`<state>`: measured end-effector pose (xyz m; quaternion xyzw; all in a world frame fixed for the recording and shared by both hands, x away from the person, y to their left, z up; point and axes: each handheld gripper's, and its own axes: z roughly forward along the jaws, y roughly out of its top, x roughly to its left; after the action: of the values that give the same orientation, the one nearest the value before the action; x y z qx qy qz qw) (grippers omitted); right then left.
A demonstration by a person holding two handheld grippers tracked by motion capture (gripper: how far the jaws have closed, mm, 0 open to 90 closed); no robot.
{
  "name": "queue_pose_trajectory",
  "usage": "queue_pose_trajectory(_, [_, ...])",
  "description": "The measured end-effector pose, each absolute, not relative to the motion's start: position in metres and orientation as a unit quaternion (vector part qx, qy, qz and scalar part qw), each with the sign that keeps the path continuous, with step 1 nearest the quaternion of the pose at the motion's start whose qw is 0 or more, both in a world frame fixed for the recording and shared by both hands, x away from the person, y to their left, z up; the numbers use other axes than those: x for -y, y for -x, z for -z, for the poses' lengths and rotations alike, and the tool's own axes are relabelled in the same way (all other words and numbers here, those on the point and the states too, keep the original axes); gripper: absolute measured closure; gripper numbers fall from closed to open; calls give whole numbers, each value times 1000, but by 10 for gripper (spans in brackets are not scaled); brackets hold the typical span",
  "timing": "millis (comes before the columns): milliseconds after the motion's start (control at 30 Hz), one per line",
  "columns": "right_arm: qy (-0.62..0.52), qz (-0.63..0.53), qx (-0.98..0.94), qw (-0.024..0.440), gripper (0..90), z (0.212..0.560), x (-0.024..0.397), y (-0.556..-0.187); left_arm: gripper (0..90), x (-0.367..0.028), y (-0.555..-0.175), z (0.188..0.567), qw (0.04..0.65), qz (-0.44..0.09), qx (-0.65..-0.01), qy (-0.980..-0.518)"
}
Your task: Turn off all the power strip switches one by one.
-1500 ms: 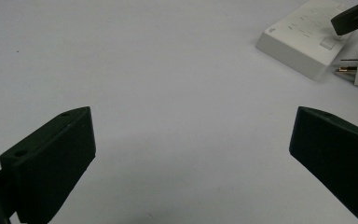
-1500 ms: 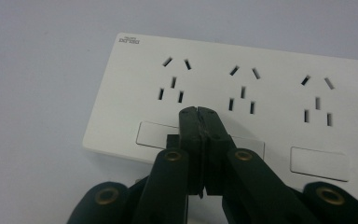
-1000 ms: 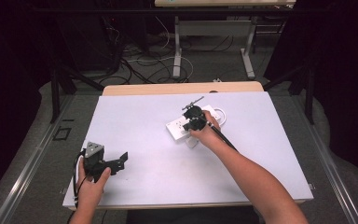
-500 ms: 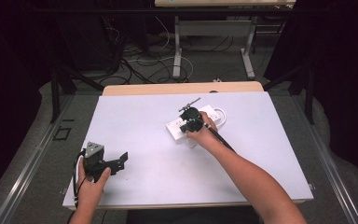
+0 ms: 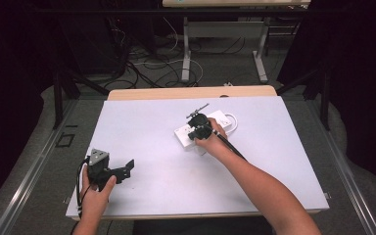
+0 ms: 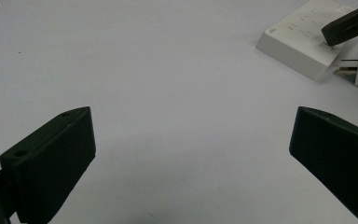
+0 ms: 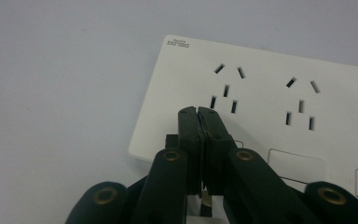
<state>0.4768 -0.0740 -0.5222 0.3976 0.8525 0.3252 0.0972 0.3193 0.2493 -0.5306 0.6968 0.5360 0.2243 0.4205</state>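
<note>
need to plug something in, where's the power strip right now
The white power strip lies right of centre on the white table in the high view, under the shut right gripper.

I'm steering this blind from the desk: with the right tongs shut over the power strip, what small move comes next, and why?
Probably ease the right tongs straight down onto the switch row of the white power strip. They are shut, tips together, right above the strip's near edge beside the rectangular buttons, so a closed-tip press looks intended. The left tongs stand open, well away.

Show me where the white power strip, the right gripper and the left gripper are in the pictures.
white power strip (image 7: 270, 93): right gripper view, its socket face.
right gripper (image 7: 198, 114): right gripper view, its closed tips.
left gripper (image 5: 127, 166): high view, between its open tips.
</note>
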Motion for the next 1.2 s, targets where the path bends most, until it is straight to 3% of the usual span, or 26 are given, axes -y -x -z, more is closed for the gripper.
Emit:
queue_pose_trajectory(267, [-403, -282, -866, 87, 896, 517, 76, -477, 3, -249, -319, 531, 421, -224, -536, -697])
queue_pose_trajectory(1200, [-398, -304, -861, 93, 892, 520, 74, -476, 3, -249, -319, 530, 421, -225, -535, -697])
